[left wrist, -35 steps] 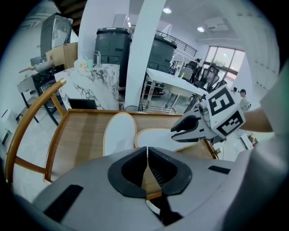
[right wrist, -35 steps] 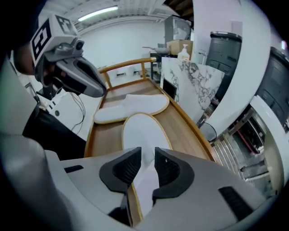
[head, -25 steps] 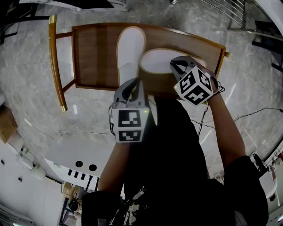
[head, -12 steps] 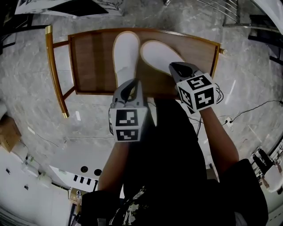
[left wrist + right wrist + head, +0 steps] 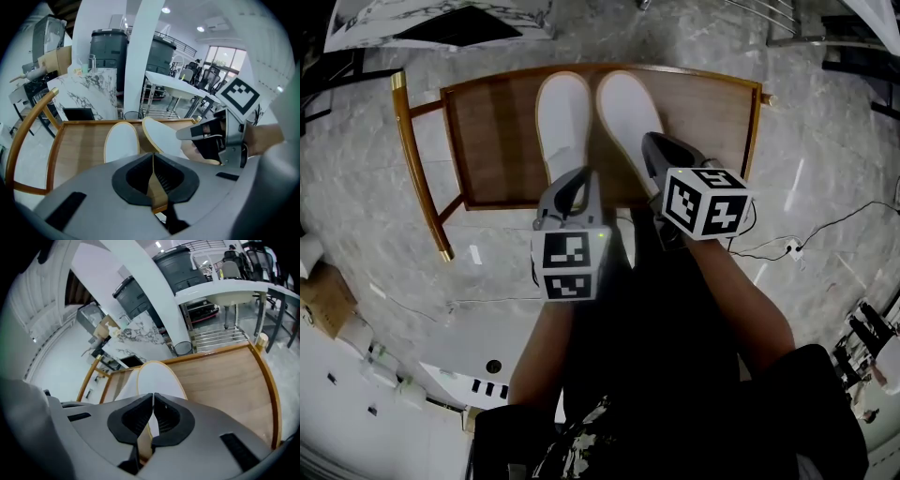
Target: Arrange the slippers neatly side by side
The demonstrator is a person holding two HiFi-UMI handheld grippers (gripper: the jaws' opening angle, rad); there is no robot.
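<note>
Head view, near → far.

**Grippers.** Grey left gripper (image 5: 572, 183) w/ marker cube sits at 6 o'clock of the pair. Its jaws are closed tight on the tan heel rim of the white, flat oval left slipper (image 5: 562, 117). The left gripper view shows the tan strip pinched between the black ribbed pads, no gap. Grey right gripper (image 5: 654, 150) is at approx. 5 o'clock, jaws likewise clamped on the heel rim of the matching white right slipper (image 5: 628, 112). The right gripper view confirms the tan edge between the pads.

**Key relation.** Each slipper runs away from its own gripper, heel near, toe at 12 o'clock.
- Left slipper: long axis 6→12.
- Right slipper: leans slightly, 5→11, toe closing on its mate.
- A narrow strip of wood shows between the toes.
- In the left gripper view the right slipper looks tipped on its edge, not flat.
- Judgement: the right hand does the next move. It needs to square the axis and lay the slipper flat.

**Materials.** Slippers are thin, matte, prob. cloth or foam, w/ soft, bendy rims. They lie on a brown wood-grain platform (image 5: 497, 141), smooth, w/ a golden curved rail (image 5: 417, 159) at 9 o'clock. Beyond it is grey marbled floor (image 5: 412, 272), glossy.
</note>
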